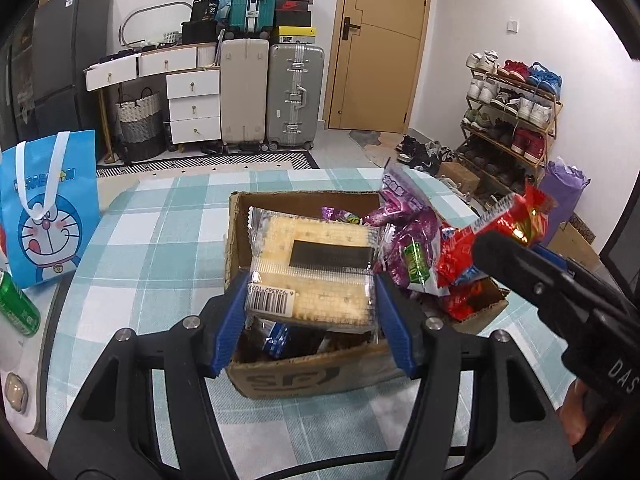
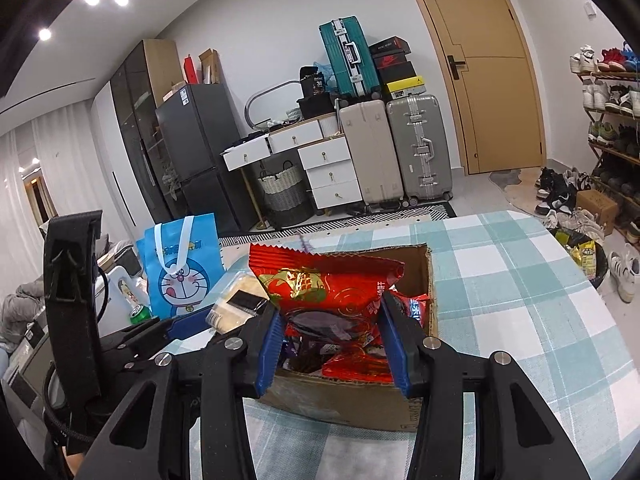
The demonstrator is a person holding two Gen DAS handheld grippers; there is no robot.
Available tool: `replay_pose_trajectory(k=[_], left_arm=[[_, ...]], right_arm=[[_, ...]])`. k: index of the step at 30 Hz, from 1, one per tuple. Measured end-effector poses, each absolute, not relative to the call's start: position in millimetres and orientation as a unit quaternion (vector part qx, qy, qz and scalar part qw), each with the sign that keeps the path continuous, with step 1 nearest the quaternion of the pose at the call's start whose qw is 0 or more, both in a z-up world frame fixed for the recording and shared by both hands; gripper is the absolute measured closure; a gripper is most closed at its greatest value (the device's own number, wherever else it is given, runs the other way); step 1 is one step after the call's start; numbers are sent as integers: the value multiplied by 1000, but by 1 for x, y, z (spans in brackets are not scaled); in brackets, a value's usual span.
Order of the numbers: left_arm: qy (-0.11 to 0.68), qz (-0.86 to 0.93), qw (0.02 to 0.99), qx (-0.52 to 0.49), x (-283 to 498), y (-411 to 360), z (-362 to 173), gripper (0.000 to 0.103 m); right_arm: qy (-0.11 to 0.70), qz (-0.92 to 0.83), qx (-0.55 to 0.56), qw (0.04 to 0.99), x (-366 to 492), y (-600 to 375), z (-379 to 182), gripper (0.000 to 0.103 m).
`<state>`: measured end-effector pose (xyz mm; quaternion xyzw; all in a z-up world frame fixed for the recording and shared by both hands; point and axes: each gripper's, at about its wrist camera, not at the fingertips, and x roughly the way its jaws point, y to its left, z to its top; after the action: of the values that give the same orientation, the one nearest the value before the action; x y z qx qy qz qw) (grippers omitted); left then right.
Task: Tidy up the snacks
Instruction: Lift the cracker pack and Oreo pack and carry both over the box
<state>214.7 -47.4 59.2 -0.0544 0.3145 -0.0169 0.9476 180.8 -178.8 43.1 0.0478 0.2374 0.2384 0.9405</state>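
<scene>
While both packets are clamped above open brown cardboard box (image 1: 320, 376) on checked tablecloth (image 1: 160, 248): clear-wrapped pale cracker pack (image 1: 316, 276) pinched by left gripper (image 1: 310, 308), glossy red foil snack bag (image 2: 332, 296) by right gripper (image 2: 328, 340). Grip to be kept light, packets lifted apart.

Counted: one cardboard box (image 1: 308, 372), one cracker packet (image 1: 312, 268), three suitcases (image 1: 296, 96), one blue bag (image 1: 48, 208), one green can (image 1: 16, 304).

The left gripper (image 1: 310, 300) clamps a cracker packet (image 1: 314, 264); the right gripper (image 2: 330, 320), just beside it, pinches a red snack bag (image 2: 324, 284).
</scene>
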Motion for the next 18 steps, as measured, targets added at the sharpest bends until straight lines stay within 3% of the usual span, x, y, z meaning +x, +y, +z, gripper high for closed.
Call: replay_pose_trajectory(k=[18], left_arm=[[333, -15, 942, -24, 234, -40, 31, 44]], right_arm=[[291, 230, 25, 928, 221, -161, 13, 58]])
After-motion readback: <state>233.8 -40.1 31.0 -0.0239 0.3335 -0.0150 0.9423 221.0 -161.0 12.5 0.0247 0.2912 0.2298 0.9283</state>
